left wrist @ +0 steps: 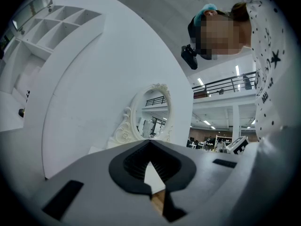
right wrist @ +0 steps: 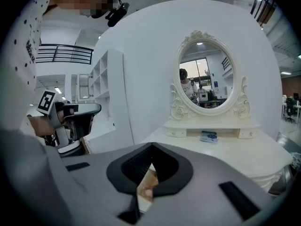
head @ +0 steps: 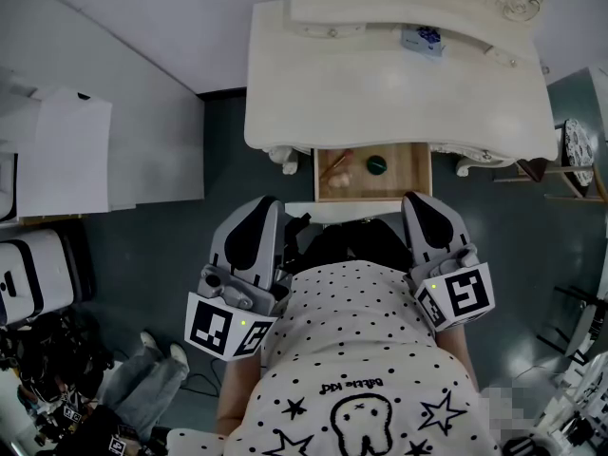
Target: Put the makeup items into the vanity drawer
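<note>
**Both hand-held grippers shut and empty, just short of the open drawer**

Left hand-held gripper [head: 258, 218] and right hand-held gripper [head: 423, 215] are held close to the person's spotted shirt [head: 361, 350], one at each side. Each has its jaws together, with nothing between them.

The open vanity drawer [head: 410, 171] lies ahead of them, between the two sets of tips. Its white front edge is just beyond the tips. On the wooden floor of the drawer lie a dark green round item [head: 377, 164] and a pinkish item [head: 339, 167], near each other, with bare wood toward the right hand-held gripper.

Beyond the drawer, the curved front edge of the cream bench [head: 380, 84] overhangs the drawer's rear. A small blue packet [head: 423, 38] sits far ahead, below the oval mirror [right wrist: 205, 76]. Open dark floor [head: 237, 150] lies outside each hand-held gripper.
</note>
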The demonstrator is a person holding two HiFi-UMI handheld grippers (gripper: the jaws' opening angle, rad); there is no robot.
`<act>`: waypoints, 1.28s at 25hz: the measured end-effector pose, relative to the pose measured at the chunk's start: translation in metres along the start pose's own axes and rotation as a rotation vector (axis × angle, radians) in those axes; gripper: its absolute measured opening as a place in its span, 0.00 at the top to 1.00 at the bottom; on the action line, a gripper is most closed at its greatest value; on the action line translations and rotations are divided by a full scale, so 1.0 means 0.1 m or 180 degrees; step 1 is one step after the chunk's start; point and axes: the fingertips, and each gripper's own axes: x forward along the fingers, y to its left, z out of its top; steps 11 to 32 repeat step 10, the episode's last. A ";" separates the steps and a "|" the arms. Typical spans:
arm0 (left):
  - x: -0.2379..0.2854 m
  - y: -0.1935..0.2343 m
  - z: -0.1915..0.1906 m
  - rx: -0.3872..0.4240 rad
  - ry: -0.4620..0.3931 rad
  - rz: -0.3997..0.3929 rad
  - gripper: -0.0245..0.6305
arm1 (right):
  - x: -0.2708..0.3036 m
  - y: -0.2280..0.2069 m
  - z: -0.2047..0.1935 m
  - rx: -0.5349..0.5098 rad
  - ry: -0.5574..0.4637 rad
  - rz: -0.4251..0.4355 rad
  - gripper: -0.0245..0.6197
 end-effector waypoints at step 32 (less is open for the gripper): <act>-0.03 -0.01 0.00 0.0001 0.0001 -0.0010 0.97 | -0.03 0.02 -0.02 0.0001 -0.0005 -0.0008 0.95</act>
